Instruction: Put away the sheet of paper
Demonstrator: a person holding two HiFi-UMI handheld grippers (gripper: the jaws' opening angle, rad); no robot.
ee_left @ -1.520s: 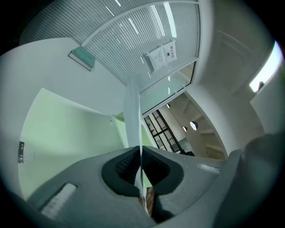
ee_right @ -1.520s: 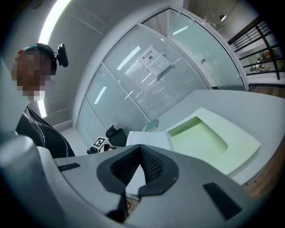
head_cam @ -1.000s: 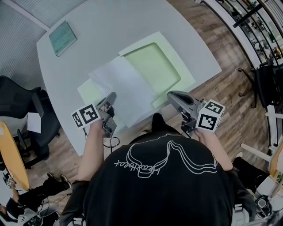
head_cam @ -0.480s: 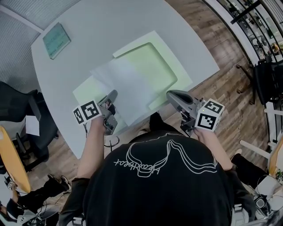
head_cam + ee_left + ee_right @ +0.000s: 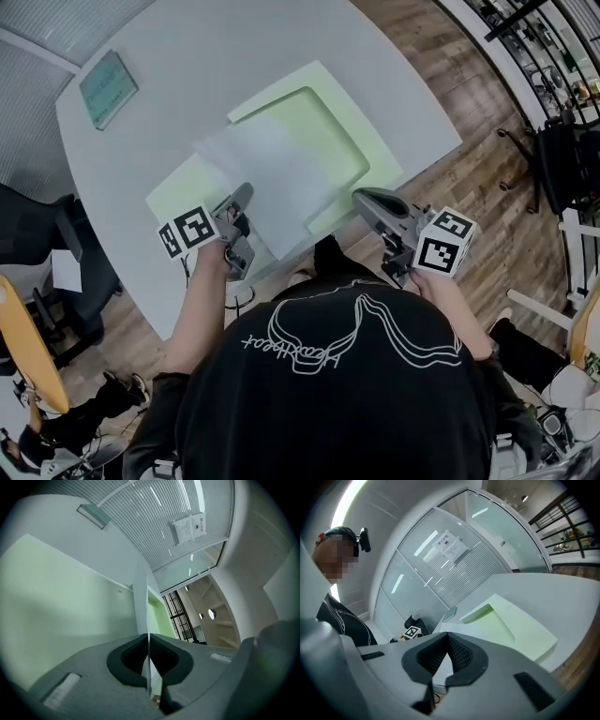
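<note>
A white sheet of paper [image 5: 272, 173] lies across an open pale green folder [image 5: 330, 127] on the white table [image 5: 234, 56]. My left gripper [image 5: 242, 195] is shut on the sheet's near edge. In the left gripper view the paper [image 5: 142, 592] runs edge-on, thin and upright, between the closed pads of that gripper [image 5: 149, 637], with the green folder [image 5: 56, 602] behind it. My right gripper [image 5: 366, 199] hovers at the table's near edge, right of the sheet, shut and holding nothing. In the right gripper view its tips [image 5: 447, 635] meet, with the folder [image 5: 508, 620] beyond them.
A small teal booklet [image 5: 101, 82] lies at the table's far left corner. Dark office chairs stand to the left [image 5: 37, 234] and at the far right [image 5: 562, 159] on the wooden floor. The table's rounded near edge [image 5: 300, 246] runs just before my body.
The left gripper has edged slightly forward over the table with the sheet still pinched. The right gripper has stayed almost where it was.
</note>
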